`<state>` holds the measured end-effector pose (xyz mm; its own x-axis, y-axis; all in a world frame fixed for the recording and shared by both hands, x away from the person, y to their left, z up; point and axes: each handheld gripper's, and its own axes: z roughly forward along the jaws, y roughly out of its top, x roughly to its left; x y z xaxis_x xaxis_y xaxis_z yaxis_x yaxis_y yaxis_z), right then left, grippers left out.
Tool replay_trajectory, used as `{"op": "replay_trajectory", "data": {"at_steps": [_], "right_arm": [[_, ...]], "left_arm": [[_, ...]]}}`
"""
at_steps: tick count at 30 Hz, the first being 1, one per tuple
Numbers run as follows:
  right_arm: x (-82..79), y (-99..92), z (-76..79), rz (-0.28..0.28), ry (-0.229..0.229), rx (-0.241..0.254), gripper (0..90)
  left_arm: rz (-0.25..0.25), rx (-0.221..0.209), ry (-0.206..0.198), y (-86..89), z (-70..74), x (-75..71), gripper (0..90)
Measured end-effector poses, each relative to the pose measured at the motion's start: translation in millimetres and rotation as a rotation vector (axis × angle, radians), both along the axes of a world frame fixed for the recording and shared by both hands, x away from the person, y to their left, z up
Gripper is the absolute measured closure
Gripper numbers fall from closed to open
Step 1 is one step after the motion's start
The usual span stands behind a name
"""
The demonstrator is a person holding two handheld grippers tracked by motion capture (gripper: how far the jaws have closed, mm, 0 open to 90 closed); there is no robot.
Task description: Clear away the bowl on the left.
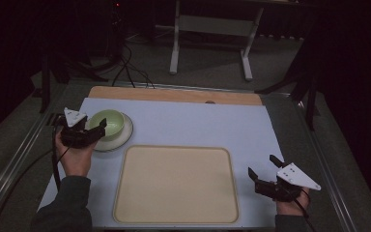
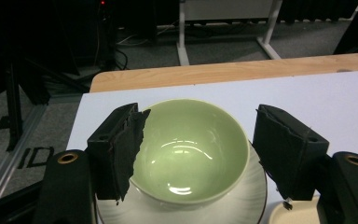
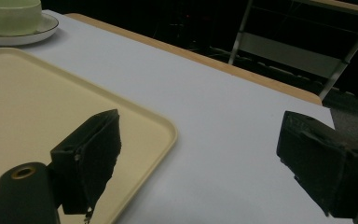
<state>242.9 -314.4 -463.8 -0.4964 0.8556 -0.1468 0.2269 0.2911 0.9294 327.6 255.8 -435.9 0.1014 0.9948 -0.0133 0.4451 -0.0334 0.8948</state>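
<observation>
Dim room, white tabletop (image 1: 198, 123): left tongs (image 2: 198, 140) are straddling a glossy pale-green ceramic bowl (image 2: 191, 149).
Both tongs are standing open, empty; right tongs (image 3: 200, 163) are idling; closing on the rim likely comes next.

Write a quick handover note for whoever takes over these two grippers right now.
Left gripper: open, jaws on either side of the green bowl, not yet pressing on it.
Right gripper: open, holding nothing, at the table's right edge beside the tray.
The bowl sits on a white saucer at the far left of the mat, just beyond the tray's corner. The tray has nothing on it.
Done: left gripper lined up on the bowl.
Left: close on the bowl and lift it, probably onto the tray.
</observation>
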Motion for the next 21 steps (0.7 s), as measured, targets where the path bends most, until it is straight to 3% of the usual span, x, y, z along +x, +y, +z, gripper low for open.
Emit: {"op": "replay_trajectory", "data": {"at_steps": [15,21], "right_arm": [[0.2,1.7,-0.5,0.007,0.004,-0.008,13.3],[0.4,2.0,-0.8,0.013,0.005,-0.01,13.3]], "left_arm": [[0.025,-0.041,0.043,4.8,-12.1,23.4,30.9],[0.036,-0.051,0.081,6.2,-20.3,33.1,30.1]]}}
